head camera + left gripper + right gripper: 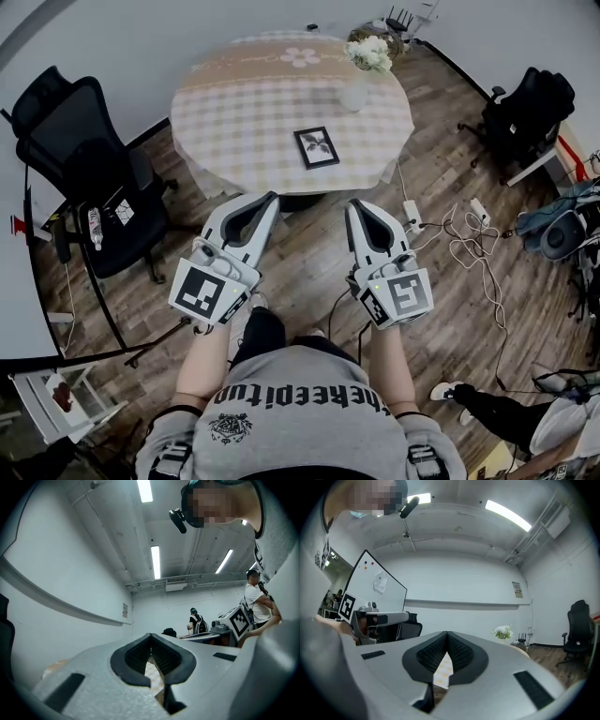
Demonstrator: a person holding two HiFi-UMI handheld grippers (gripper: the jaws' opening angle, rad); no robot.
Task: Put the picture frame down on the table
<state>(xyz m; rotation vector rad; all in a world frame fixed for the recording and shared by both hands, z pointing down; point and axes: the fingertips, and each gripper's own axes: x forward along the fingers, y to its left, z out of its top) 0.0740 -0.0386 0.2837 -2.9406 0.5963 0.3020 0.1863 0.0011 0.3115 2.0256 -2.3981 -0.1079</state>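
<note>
Picture frame (316,147) lies flat, face up, on the table (244,103). It's ahead of both sets of fingertips, well apart, roughly between their lines. Long axis runs away from the fingers, far end slightly left. Left gripper (267,200) and right gripper (355,207): jaws closed tip to tip, nothing held. Placement looks done; next move only needs to stay off it.

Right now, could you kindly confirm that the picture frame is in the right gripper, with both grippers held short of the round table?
Not quite: the head view shows the picture frame lying flat on the round table, while the right gripper is shut on nothing. It and the left gripper are indeed held short of the table.
</note>
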